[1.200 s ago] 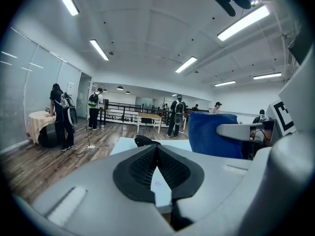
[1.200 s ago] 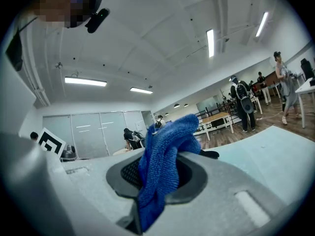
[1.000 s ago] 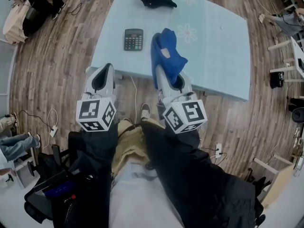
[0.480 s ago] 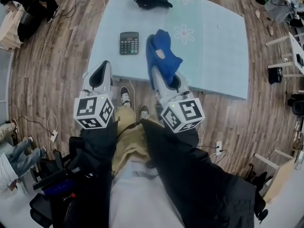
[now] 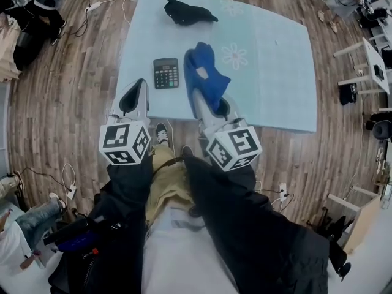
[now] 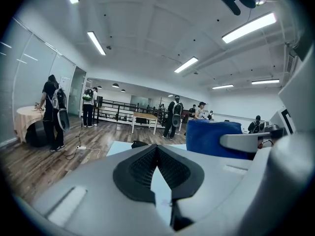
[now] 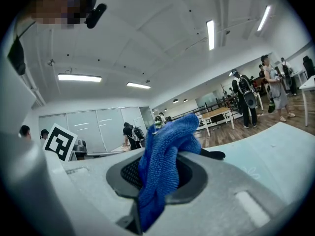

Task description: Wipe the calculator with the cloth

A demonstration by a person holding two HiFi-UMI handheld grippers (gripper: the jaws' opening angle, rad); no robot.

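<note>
Wooden floor surrounds the pale blue counter. At its near edge the left gripper is clenched on nothing, and the right gripper grasps a blue cloth. A dark calculator lies flat just left of the cloth. The counter's right half is open.

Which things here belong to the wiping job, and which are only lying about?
Belongs to the job: calculator; blue cloth, clamped in the right tool.
Just lying about: black bundle at the far end of the table; power strip on the floor.
</note>
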